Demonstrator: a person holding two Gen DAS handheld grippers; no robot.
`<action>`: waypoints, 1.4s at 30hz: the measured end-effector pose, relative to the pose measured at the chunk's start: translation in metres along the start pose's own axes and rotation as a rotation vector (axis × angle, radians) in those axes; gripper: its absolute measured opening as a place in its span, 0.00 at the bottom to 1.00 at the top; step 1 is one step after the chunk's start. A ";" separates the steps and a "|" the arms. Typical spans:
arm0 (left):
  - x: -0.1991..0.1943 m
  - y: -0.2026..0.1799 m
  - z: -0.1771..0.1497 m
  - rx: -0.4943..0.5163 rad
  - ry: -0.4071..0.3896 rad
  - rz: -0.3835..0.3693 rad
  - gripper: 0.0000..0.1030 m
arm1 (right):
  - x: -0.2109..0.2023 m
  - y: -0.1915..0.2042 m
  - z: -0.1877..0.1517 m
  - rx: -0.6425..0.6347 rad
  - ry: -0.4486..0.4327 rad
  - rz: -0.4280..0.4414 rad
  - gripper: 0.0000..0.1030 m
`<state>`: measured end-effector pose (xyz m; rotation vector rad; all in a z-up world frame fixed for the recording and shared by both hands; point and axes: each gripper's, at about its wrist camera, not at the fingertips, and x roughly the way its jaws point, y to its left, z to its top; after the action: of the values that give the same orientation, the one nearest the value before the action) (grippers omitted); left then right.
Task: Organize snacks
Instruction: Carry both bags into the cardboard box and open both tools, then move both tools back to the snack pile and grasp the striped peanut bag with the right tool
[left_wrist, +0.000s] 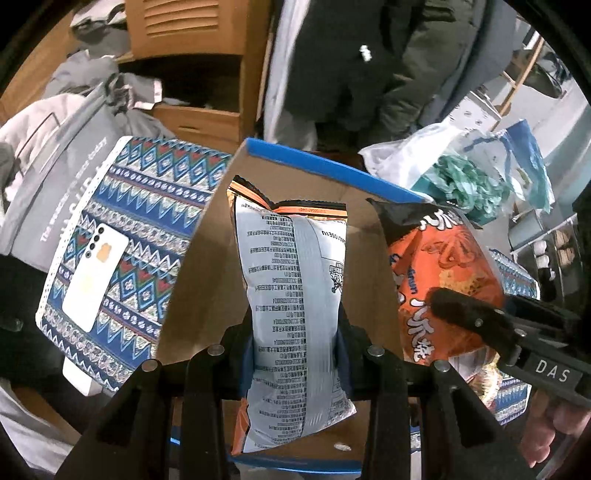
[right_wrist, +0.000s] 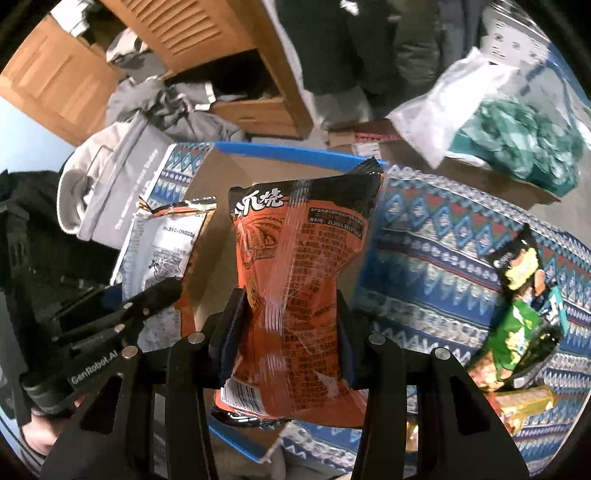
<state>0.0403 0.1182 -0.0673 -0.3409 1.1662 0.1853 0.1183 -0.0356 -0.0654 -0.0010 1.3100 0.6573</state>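
Left tool (left_wrist: 295, 347): clamped on grey bag (left_wrist: 295, 295), above box (left_wrist: 207, 258).
Right tool (right_wrist: 288, 332): clamped on orange bag (right_wrist: 303, 277).
Cloth (right_wrist: 443, 258): snack pile (right_wrist: 517, 325).

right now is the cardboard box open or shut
Open. The cardboard box shows its bare brown inside below the blue-taped flap edge, with the silver snack bag held over it.

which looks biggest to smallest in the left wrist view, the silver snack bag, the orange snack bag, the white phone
1. silver snack bag, held in the left gripper, so nearness to the camera inflates it
2. orange snack bag, partly hidden by the right gripper
3. white phone, clearly smallest
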 end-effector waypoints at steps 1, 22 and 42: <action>0.001 0.004 -0.001 -0.004 -0.001 0.004 0.35 | 0.003 0.003 0.000 -0.004 0.005 -0.001 0.43; 0.021 0.031 -0.011 -0.058 0.045 0.052 0.61 | 0.020 0.012 0.003 0.026 0.024 -0.059 0.64; -0.007 -0.017 -0.017 0.026 -0.022 -0.018 0.69 | -0.025 -0.025 -0.028 0.051 -0.033 -0.094 0.69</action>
<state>0.0278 0.0966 -0.0640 -0.3260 1.1421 0.1577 0.1017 -0.0775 -0.0607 -0.0101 1.2868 0.5420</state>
